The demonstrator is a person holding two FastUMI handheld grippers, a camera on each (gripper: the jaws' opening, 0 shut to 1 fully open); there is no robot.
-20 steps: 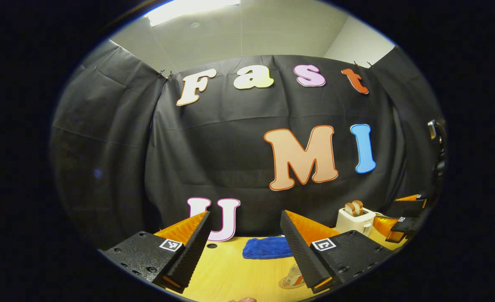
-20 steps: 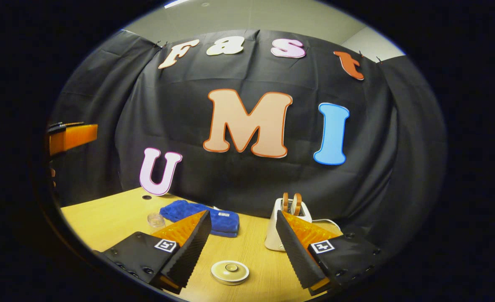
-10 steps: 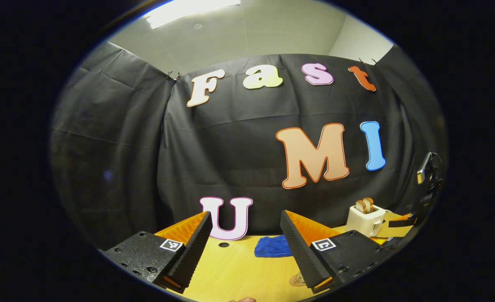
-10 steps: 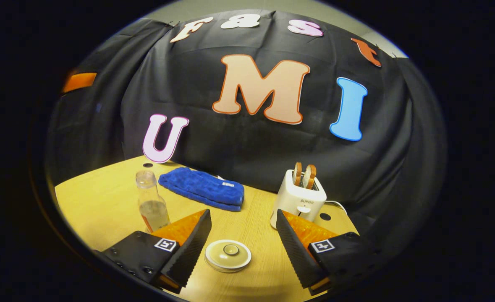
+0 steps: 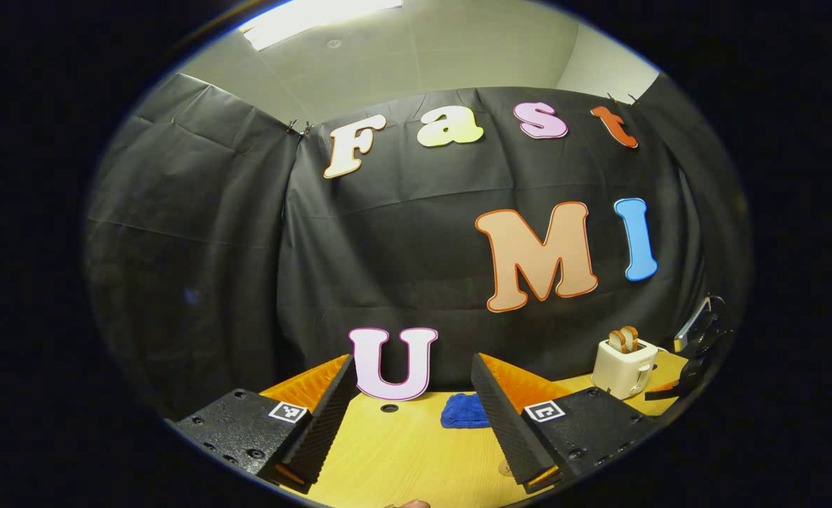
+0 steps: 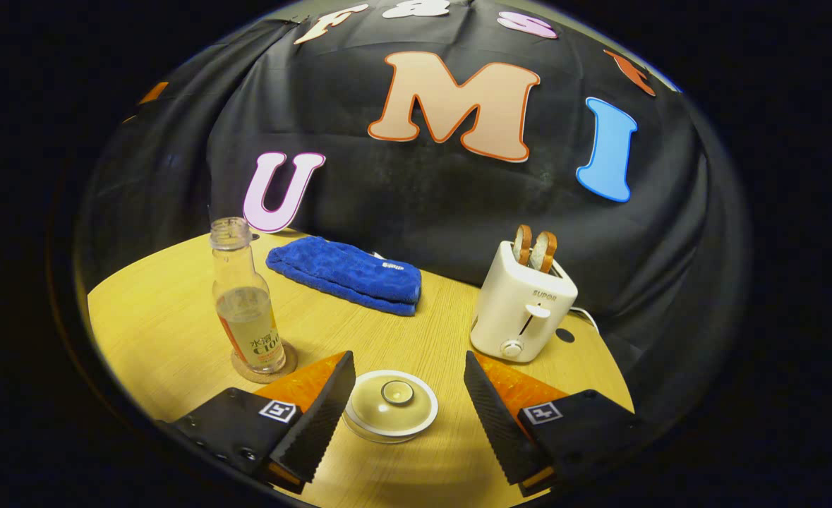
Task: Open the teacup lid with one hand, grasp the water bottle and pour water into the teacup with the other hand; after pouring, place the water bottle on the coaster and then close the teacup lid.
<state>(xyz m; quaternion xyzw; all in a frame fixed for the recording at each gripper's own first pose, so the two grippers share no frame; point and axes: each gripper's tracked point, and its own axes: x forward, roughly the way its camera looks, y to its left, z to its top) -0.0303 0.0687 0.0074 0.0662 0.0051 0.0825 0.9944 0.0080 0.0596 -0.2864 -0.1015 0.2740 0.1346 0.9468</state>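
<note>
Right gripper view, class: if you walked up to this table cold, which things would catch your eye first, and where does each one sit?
The white toaster with two bread slices in its slots stands at the right rear of the wooden table. A blue towel lies folded along the back, and an uncapped water bottle stands on a round coaster at the left. Nearest, the lidded teacup sits between the open fingers of the right gripper.
</note>
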